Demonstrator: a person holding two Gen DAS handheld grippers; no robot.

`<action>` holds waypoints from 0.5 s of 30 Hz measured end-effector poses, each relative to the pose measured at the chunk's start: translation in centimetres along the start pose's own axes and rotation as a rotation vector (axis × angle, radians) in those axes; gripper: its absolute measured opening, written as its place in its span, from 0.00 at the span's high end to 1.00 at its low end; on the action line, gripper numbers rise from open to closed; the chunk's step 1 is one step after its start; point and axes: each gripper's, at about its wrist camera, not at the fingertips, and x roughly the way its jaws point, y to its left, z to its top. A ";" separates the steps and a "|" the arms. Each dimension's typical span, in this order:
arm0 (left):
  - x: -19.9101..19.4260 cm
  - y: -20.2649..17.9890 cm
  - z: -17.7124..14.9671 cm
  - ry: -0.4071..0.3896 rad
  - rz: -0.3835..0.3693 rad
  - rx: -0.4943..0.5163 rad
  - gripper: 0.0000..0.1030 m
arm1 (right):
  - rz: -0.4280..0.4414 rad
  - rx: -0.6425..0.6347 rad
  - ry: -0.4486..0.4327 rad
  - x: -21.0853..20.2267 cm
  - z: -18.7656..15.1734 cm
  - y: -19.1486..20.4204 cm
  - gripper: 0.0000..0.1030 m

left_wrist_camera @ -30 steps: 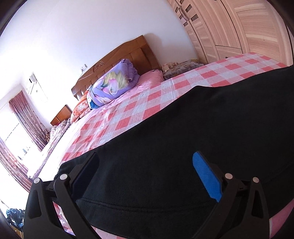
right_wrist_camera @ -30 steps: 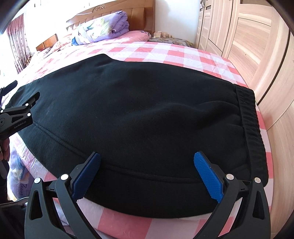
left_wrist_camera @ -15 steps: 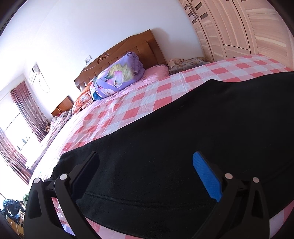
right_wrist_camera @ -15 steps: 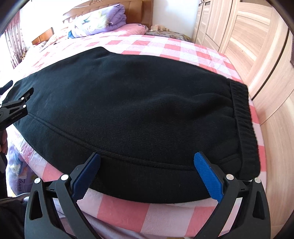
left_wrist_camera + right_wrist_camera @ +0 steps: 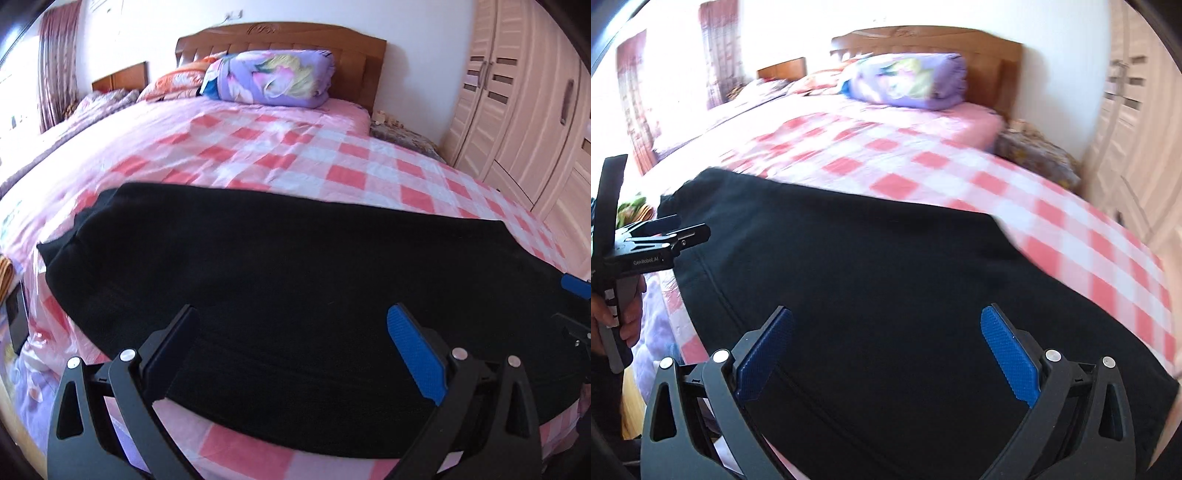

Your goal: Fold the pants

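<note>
Black pants (image 5: pixel 295 280) lie spread flat across the near end of a bed (image 5: pixel 280 155) covered in a pink and red checked sheet, running lengthwise from left to right; the left tongs (image 5: pixel 291 347) hover just above the near edge of the fabric, their fingers spread wide and empty; the right tongs (image 5: pixel 886 347) hang over the pants too, likewise spread apart and holding nothing; a hand (image 5: pixel 613 321) at the far left grips the other tool's handle; a folded purple floral quilt (image 5: pixel 269 79) rests against the wooden headboard (image 5: pixel 280 37); a pale wardrobe (image 5: pixel 517 103) stands to the right.
</note>
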 end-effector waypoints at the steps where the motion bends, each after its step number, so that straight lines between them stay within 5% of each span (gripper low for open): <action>1: 0.7 1.4 -0.6 0.032 0.008 -0.020 0.02 | 0.013 -0.018 0.032 1.6 0.0 1.2 0.05; 5: 0.5 2.5 -3.6 0.027 -0.034 0.026 0.02 | 0.003 -0.074 0.161 5.9 -1.9 3.8 0.04; 6: 0.2 2.3 -3.8 0.029 -0.035 0.049 0.02 | 0.017 -0.042 0.106 5.2 -2.3 3.3 0.04; 9: -2.3 4.3 -3.9 -0.055 -0.099 -0.003 0.02 | 0.012 -0.054 0.156 4.7 -2.0 2.6 0.04; 11: -3.7 8.2 -3.4 -0.108 -0.164 -0.146 0.02 | -0.022 -0.045 0.156 4.5 -1.9 2.3 0.04; 15: -3.4 19.8 -3.3 -0.128 -0.329 -0.604 0.02 | 0.035 0.016 0.097 3.8 -0.2 2.4 0.04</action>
